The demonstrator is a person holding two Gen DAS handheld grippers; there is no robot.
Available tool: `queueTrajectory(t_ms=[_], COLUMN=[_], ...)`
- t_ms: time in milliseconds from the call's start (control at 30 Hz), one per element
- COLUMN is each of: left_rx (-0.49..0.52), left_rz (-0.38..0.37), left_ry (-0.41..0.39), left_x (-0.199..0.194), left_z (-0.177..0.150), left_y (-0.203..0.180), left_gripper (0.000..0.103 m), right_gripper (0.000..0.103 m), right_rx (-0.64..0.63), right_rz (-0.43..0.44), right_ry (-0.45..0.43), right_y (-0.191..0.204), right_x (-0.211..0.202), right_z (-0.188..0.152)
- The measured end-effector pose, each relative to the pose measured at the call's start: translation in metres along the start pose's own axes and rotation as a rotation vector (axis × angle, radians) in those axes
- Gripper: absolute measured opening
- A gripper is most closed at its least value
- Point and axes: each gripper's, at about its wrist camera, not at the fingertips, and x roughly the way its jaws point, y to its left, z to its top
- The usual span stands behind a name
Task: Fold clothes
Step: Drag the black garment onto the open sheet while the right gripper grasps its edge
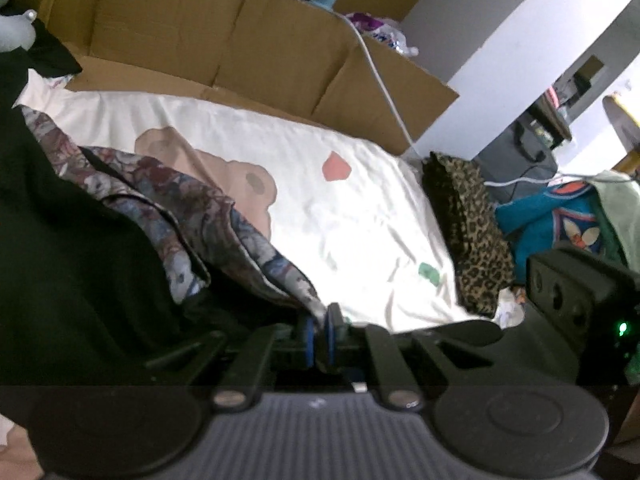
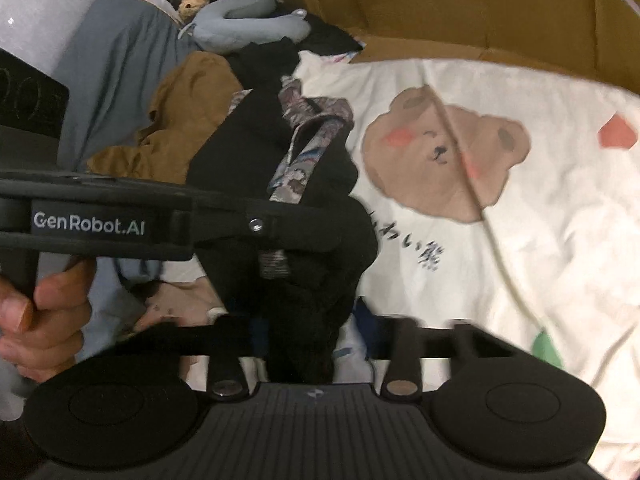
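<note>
A black garment with a floral-patterned lining (image 1: 172, 208) hangs over the left of the white bear-print sheet (image 1: 340, 208). My left gripper (image 1: 319, 334) is shut on the floral hem of this garment, blue pads pressed together. In the right wrist view the same garment (image 2: 304, 240) hangs bunched in front of the camera. My right gripper (image 2: 304, 344) is shut on its black cloth, and its fingertips are hidden by the fabric. The left gripper's body (image 2: 120, 224), held by a hand (image 2: 36, 312), crosses the left of that view.
A flattened cardboard box (image 1: 240, 40) stands behind the bed. A folded leopard-print garment (image 1: 472, 232) and a blue printed garment (image 1: 552, 220) lie at the right. A brown garment (image 2: 180, 120), grey cloth (image 2: 112, 60) and a grey plush toy (image 2: 248, 24) lie at the far left.
</note>
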Motion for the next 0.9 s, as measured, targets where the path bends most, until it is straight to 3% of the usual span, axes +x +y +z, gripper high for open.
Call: queueTrajectory(t_ms=[100,200,267,333,433,633,900], left_rx=[0.015,0.025,0.042,0.043,0.066,0.053,0.160], left_rz=[0.008,0.036,0.069,0.109,0.180,0.223,0.313], left_ry=[0.012,-0.037,-0.058,-0.079,-0.070,-0.042,-0.052], left_x=[-0.004,-0.014,-0.017,-0.014,-0.005,0.017,0.051], left_z=[0.004,0.006,0.010,0.014,0.017,0.025,0.052], left_y=[0.004,0.009,0.010,0.015,0.024,0.032,0.035], left_gripper=[0.012,0.023,0.039,0.048,0.049,0.057,0.063], right_gripper=[0.017,0.016,0.015,0.015,0.015,0.015,0.014], right_rx=[-0.024,0.002,0.048,0.084,0.114,0.173,0.236], right_rz=[-0.025,-0.066,-0.096,-0.121,-0.151,-0.200,-0.274], right_ry=[-0.003,0.004,0.014,0.015,0.004,-0.034,-0.066], right_y=[-0.002,-0.013,-0.027,-0.040,-0.055,-0.082,-0.117], right_x=[0.000,-0.002,-0.004,-0.006,-0.013,-0.029,-0.046], right_z=[-0.005,-0.006,-0.010,-0.014,-0.017,-0.019,-0.018])
